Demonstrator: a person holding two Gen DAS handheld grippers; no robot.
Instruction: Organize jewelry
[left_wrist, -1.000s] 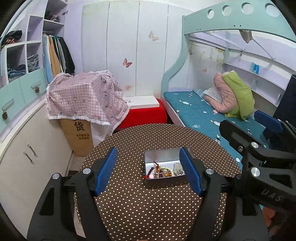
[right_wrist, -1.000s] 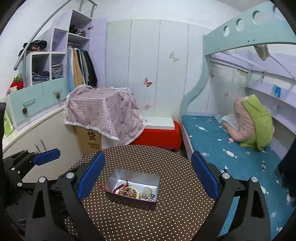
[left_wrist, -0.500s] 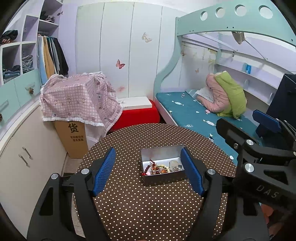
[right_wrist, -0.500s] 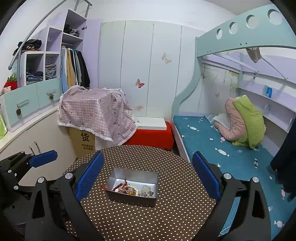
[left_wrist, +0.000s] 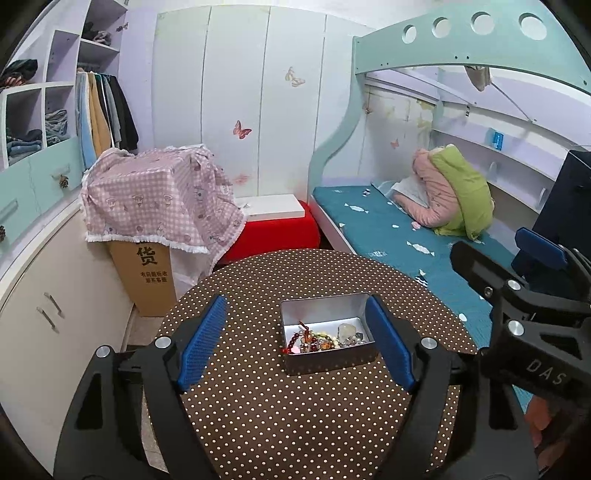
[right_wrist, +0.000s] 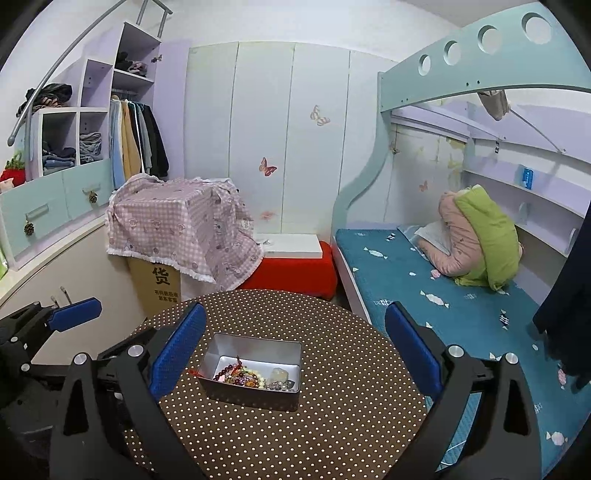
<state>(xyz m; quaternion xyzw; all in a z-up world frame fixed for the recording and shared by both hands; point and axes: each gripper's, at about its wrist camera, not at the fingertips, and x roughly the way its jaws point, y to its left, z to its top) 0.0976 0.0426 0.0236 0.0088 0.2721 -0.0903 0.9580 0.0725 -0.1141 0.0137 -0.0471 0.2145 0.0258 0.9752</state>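
A silver metal tin (left_wrist: 325, 314) (right_wrist: 255, 347) stands open on a round table with a brown polka-dot cloth (left_wrist: 295, 413) (right_wrist: 295, 424). Inside lies a tangle of jewelry (left_wrist: 321, 339) (right_wrist: 251, 378): red and brown bead strings, pale beads and a clear stone. My left gripper (left_wrist: 295, 345) is open and empty, held above the table just short of the tin. My right gripper (right_wrist: 295, 350) is open and empty, also above the table, with the tin between its fingers in view. The right gripper shows at the right of the left wrist view (left_wrist: 524, 295).
A cardboard box under a pink checked cloth (left_wrist: 159, 199) and a red stool (left_wrist: 273, 232) stand behind the table. A bunk bed with a teal mattress (left_wrist: 399, 236) is to the right. White cabinets (left_wrist: 40, 295) run along the left.
Both cameras have shifted slightly, and the tin sits a little differently in each view. Both grippers stay open and empty.
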